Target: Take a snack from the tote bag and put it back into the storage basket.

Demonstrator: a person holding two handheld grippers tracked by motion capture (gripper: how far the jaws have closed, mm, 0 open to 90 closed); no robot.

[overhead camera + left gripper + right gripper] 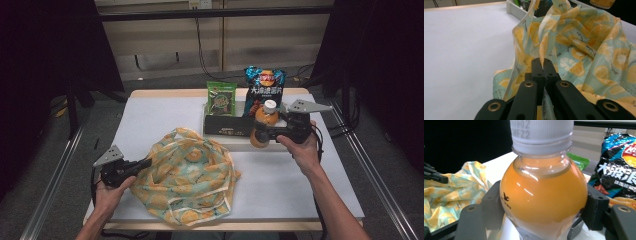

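A crumpled fabric bag (190, 175) printed with orange and lemon slices lies on the white table (150, 115), front centre. My left gripper (146, 162) is shut on the bag's left edge; in the left gripper view the jaws pinch a fold of the bag (574, 45) at my left gripper (543, 65). An orange-juice bottle (263, 125) with a white cap stands upright, held by my right gripper (267, 133) just in front of the box. In the right gripper view the bottle (544, 195) sits between the pads of my right gripper (544, 207).
A dark open box (225, 126) stands at the table's back centre with a green snack packet (221, 99) and a blue chip bag (263, 90) upright in it. The chip bag (616, 172) is close behind the bottle. Table edges lie near both hands.
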